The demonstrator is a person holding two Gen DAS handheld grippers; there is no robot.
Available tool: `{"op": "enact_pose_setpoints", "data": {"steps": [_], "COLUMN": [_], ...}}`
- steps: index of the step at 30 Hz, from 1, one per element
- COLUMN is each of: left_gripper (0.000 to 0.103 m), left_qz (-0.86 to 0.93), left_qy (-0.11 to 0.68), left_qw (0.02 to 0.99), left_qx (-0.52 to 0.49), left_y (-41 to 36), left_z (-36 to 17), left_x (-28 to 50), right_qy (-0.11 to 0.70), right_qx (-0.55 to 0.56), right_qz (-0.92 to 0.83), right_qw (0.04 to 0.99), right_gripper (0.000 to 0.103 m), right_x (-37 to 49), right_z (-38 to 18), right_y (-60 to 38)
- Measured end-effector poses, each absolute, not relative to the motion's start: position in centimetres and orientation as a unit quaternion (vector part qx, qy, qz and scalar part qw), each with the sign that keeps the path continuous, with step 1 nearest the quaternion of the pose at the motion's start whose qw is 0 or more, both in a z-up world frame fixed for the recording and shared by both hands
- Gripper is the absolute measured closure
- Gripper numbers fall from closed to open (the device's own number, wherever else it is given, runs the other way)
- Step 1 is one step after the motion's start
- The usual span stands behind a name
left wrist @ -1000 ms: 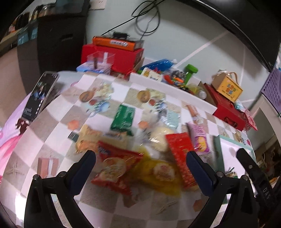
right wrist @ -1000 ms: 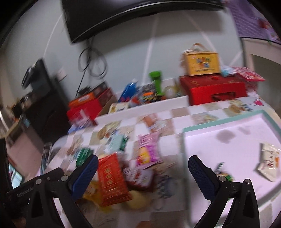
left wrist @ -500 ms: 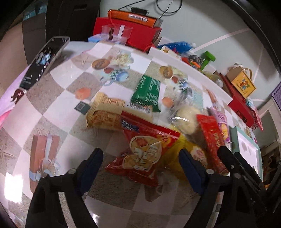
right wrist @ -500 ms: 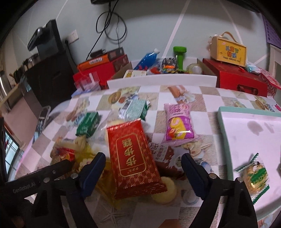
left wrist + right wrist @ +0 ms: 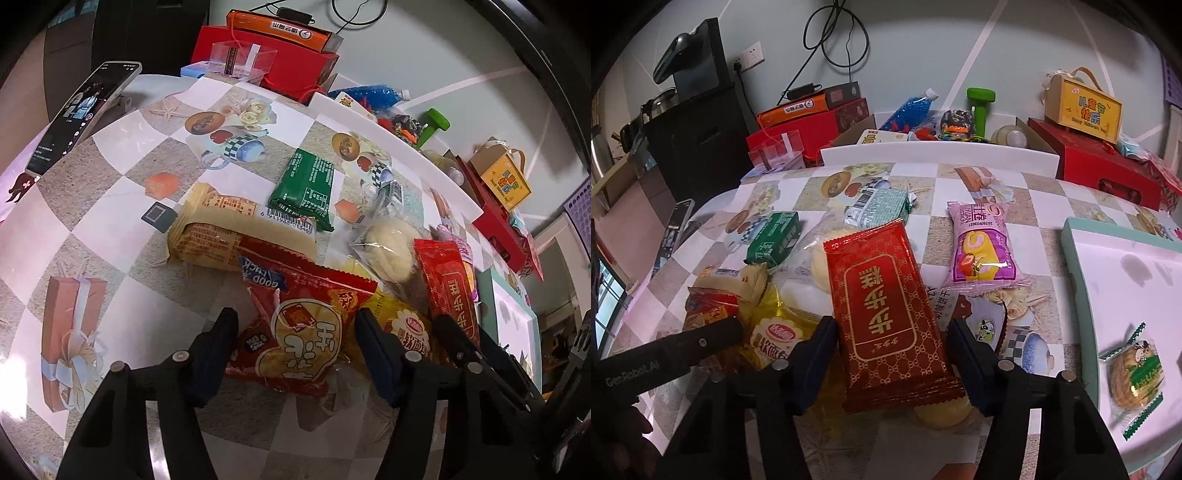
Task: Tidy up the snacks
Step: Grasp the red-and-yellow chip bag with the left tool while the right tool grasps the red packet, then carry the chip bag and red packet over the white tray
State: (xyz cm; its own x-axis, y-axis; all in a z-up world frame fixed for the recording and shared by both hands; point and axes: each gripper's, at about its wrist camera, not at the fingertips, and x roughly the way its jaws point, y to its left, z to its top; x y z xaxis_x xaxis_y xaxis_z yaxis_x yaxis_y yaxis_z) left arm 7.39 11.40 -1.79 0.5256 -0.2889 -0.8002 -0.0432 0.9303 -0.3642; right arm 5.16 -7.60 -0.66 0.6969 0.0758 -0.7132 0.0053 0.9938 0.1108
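A pile of snack packs lies on the checkered tablecloth. My left gripper [image 5: 295, 343] is open, its fingers on either side of a red chip bag [image 5: 303, 325] with a cartoon face. A yellow bread pack [image 5: 402, 328] lies right of it. My right gripper [image 5: 892, 354] is open, its fingers straddling a red and gold packet [image 5: 882, 314], which also shows in the left wrist view [image 5: 450, 291]. A pink roll-cake pack [image 5: 979, 251], a green packet [image 5: 304, 188] and a beige cracker pack [image 5: 218, 229] lie around. A green-edged biscuit pack [image 5: 1134, 373] lies on the pale tray [image 5: 1075, 266].
A phone [image 5: 81, 114] leans at the table's left edge. Red boxes [image 5: 1108, 158], a yellow gift box [image 5: 1082, 107], a green dumbbell [image 5: 980, 107], a blue bottle [image 5: 912, 107] and a white divider [image 5: 938, 155] line the back. The left gripper's arm [image 5: 665, 358] crosses the right view's lower left.
Both grippers have dropped and moved in over the pile. Their jaws have narrowed, the left around the red chip bag, the right around the red and gold packet.
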Motion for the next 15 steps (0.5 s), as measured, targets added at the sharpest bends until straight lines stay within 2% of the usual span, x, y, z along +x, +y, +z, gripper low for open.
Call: {"op": "enact_pose_setpoints", "data": {"steps": [3, 5, 6, 7, 15], "left_gripper": [0.041, 0.042, 0.050, 0.054, 0.055], "left_qz": [-0.072, -0.073, -0.073, -0.076, -0.080], "left_qy": [0.479, 0.477, 0.475, 0.474, 0.469], "left_qw": [0.858, 0.859, 0.859, 0.860, 0.863], "left_qx": [-0.173, -0.173, -0.173, -0.175, -0.172], "left_y": [11.39, 11.41, 11.40, 11.39, 11.21], "left_z": [-1.63, -1.50, -1.41, -1.31, -0.95], "left_x": [7.35, 7.32, 7.31, 7.30, 7.25], "right_qy": [0.389, 0.389, 0.389, 0.389, 0.390], "right_qx": [0.054, 0.058, 0.058, 0.059, 0.059], "right_qz": [0.020, 0.023, 0.022, 0.023, 0.025], "right_qw": [0.919, 0.919, 0.919, 0.919, 0.919], "right_gripper": [0.043, 0.052, 0.052, 0.052, 0.056], "right_x": [5.11, 5.07, 5.06, 5.03, 4.92], "right_z": [-0.64, -0.59, -0.60, -0.62, -0.58], "right_y": [-7.73, -7.88, -7.91, -7.93, -7.90]}}
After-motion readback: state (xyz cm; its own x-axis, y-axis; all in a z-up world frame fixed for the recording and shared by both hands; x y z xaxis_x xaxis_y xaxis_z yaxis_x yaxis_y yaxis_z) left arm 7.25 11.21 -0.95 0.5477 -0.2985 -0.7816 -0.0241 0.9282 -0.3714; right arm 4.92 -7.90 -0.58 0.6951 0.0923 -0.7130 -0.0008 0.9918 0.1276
